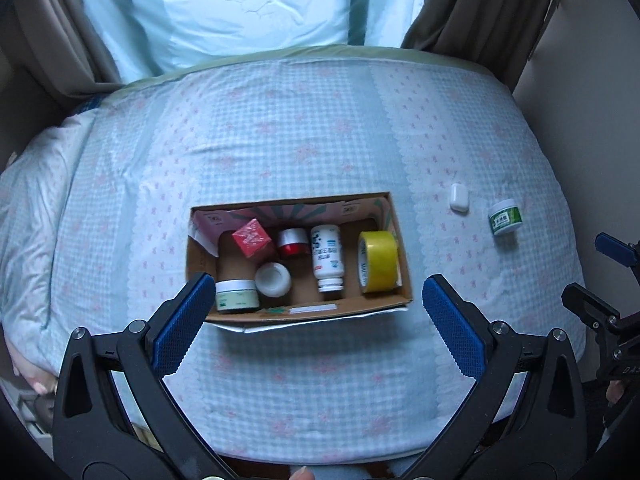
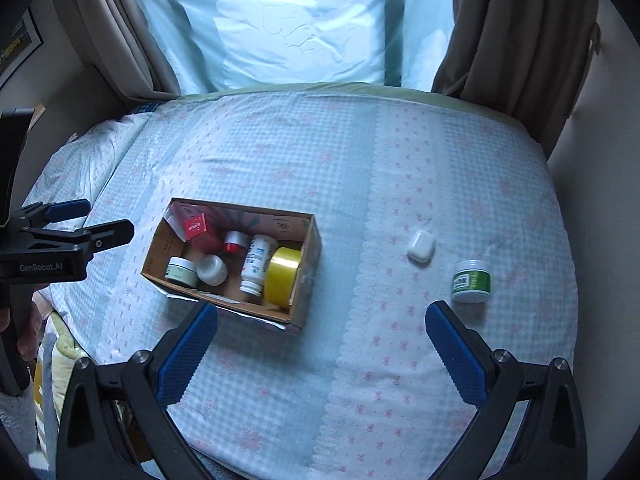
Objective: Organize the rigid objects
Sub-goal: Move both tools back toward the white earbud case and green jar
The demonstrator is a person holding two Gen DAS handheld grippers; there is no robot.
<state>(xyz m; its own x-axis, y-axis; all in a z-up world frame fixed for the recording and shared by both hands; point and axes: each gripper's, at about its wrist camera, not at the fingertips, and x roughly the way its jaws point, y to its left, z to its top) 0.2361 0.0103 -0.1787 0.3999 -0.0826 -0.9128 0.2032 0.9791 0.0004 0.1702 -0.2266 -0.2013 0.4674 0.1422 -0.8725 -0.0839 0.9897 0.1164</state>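
An open cardboard box lies on the bed. Inside are a red carton, a red-lidded jar, a white bottle on its side, a yellow tape roll, a white jar and a pale green jar. To the box's right, a white earbud case and a green-labelled jar rest on the sheet. My left gripper hovers open over the box's near edge, holding nothing. My right gripper hangs open and empty, nearer than the case and jar.
The bed carries a blue checked sheet with pink flowers. A rumpled quilt lies at the left. A plastic-covered window and brown curtains stand behind. A wall borders the right. The other gripper shows at the left edge.
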